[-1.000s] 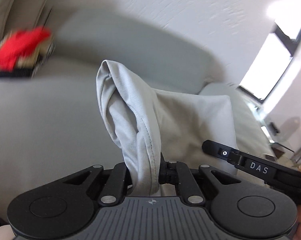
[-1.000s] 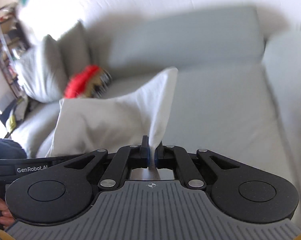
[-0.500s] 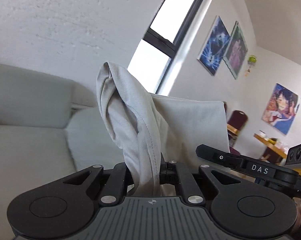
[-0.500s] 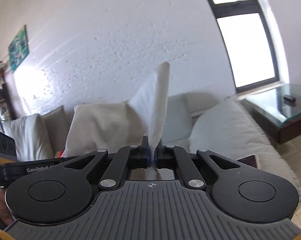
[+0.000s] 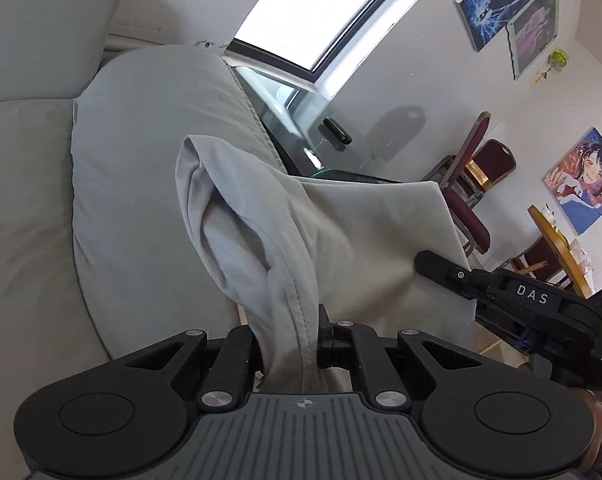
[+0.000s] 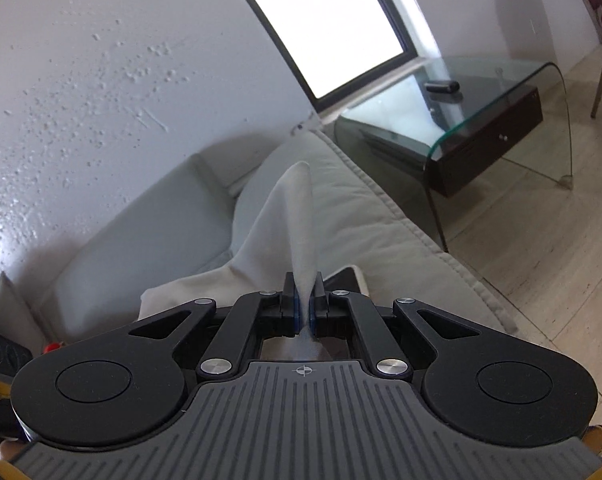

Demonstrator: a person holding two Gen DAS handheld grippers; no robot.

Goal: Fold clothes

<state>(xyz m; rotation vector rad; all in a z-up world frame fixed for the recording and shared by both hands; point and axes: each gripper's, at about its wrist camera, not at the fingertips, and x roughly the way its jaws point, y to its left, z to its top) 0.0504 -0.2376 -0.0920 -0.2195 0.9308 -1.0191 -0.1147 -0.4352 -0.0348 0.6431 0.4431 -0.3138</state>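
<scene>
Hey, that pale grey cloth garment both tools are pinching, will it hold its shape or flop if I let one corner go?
Probably flop: the pale grey cloth garment droops in soft folds from the left tool. It looks light, since a thin pinch in the right tool holds a corner upright. The stitched hem bunched in the left tool likely gives some grip, so slipping seems unlikely.

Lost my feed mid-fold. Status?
Left claw shut on grey garment. Right claw shut on its other edge. Garment held up over sofa. Nothing in the way.

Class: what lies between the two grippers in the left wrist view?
A taut span of the grey garment stretches from the left gripper to the right gripper.
</scene>
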